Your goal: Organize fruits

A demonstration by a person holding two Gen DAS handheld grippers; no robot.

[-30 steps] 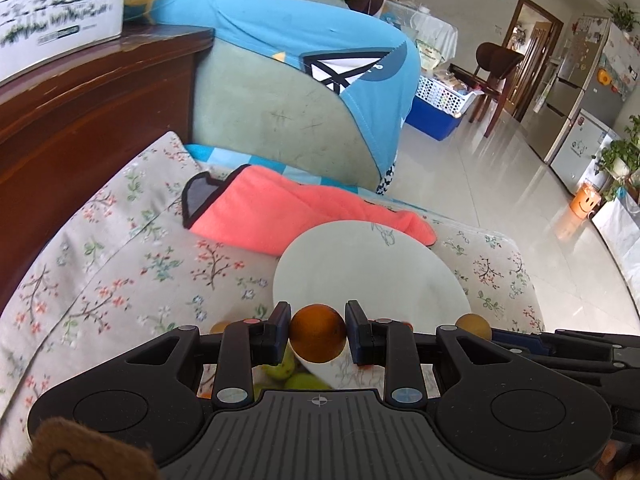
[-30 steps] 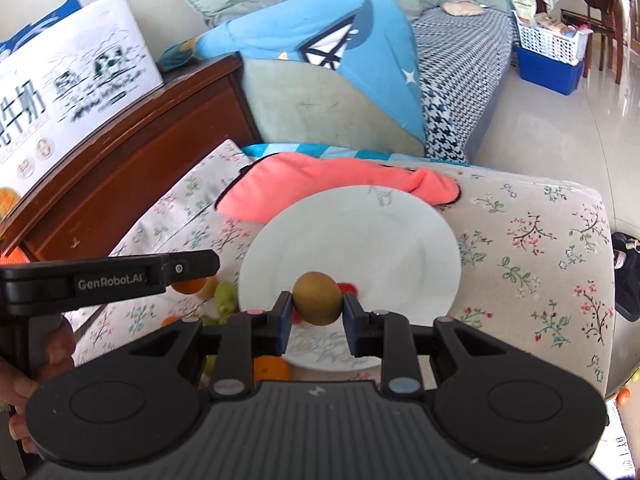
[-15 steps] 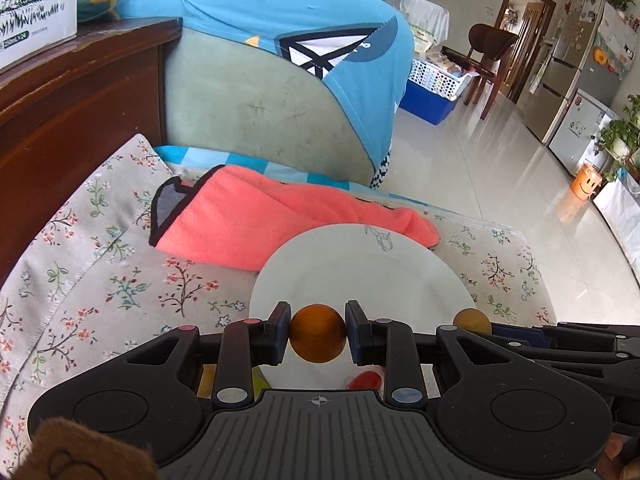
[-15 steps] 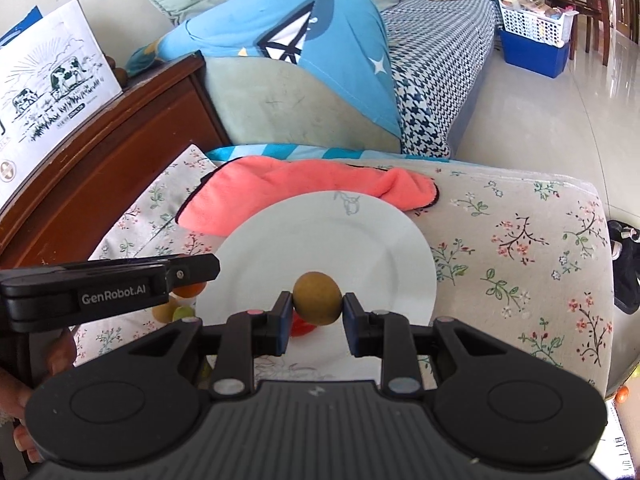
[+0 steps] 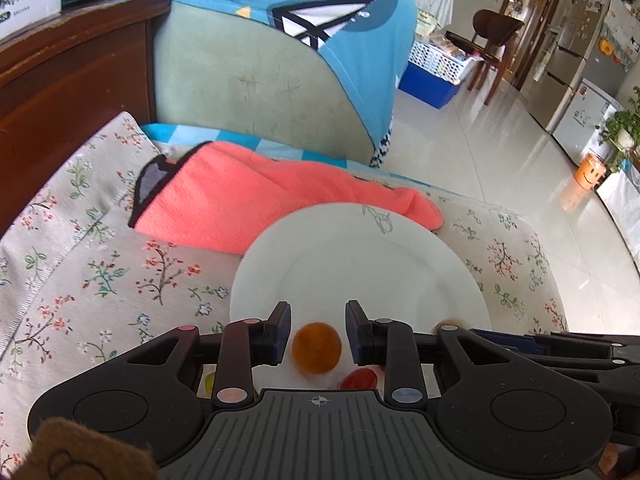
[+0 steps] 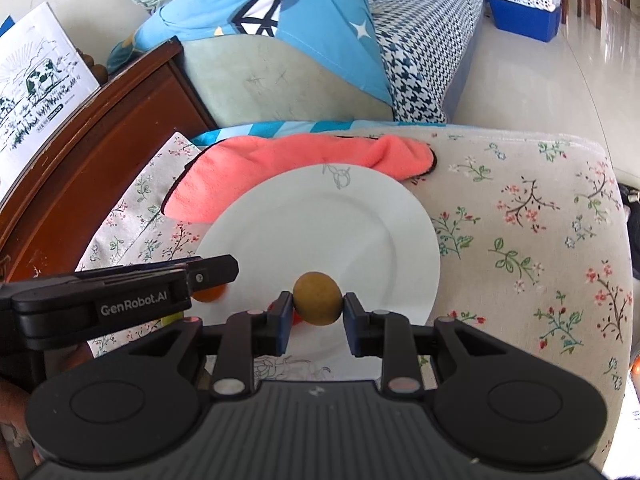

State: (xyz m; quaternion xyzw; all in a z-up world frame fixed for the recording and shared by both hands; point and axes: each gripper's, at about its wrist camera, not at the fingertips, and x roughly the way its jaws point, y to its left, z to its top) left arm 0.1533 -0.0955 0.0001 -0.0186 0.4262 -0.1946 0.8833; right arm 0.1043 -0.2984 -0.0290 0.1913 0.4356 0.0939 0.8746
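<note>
A white plate (image 5: pixel 360 256) lies on a floral-covered seat; it also shows in the right wrist view (image 6: pixel 320 216). My left gripper (image 5: pixel 318 328) is open over the plate's near edge. An orange fruit (image 5: pixel 316 352) sits free between its fingers, blurred, just below them; it also shows in the right wrist view (image 6: pixel 208 294). A small red fruit (image 5: pixel 358 378) lies on the plate beside it. My right gripper (image 6: pixel 317 310) is shut on a brown kiwi (image 6: pixel 318 298) above the plate's near rim. A green fruit (image 5: pixel 209 380) peeks out beside the plate.
A coral-pink cloth (image 5: pixel 256 200) lies against the plate's far edge. A dark wooden cabinet (image 5: pixel 60 80) stands on the left, a green sofa arm with a blue cushion (image 5: pixel 320 40) behind. The seat's edge drops to a tiled floor (image 5: pixel 500 152) on the right.
My left gripper has opened and let go of the orange fruit, which has dropped toward the plate. Both grippers have moved forward over the plate. The right one still holds the kiwi.
</note>
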